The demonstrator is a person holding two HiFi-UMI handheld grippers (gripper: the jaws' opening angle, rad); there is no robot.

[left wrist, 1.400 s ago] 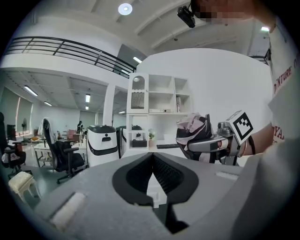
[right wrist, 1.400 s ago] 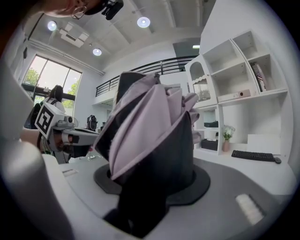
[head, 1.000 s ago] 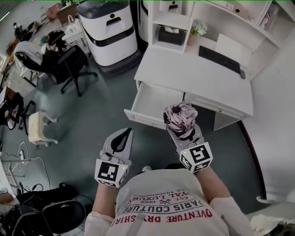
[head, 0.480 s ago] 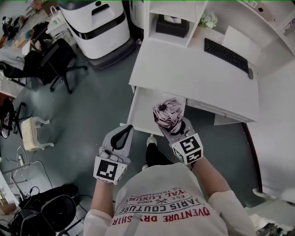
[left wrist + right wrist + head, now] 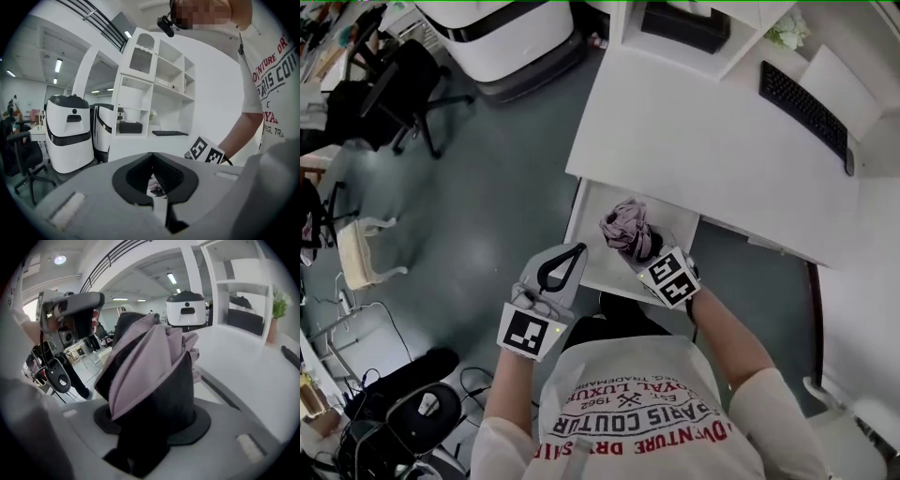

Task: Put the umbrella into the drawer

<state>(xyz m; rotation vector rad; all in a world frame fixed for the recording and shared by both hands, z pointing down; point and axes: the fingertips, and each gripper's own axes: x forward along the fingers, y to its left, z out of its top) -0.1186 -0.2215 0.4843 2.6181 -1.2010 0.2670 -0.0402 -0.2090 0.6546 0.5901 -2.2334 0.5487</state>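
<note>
The folded umbrella is clamped between the jaws of the right gripper. It hangs over the open drawer at the near edge of the desk, tilted downward, probably so it can go in lengthwise. The left gripper, its jaws pressed together on nothing, hovers just to the left by the drawer's near corner, out of the way.

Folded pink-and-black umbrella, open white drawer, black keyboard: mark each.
folded pink-and-black umbrella (image 5: pixel 623 223), head view, pink canopy folds.
open white drawer (image 5: pixel 675 227), head view, bare inner floor.
black keyboard (image 5: pixel 803 111), head view, middle keys.
</note>
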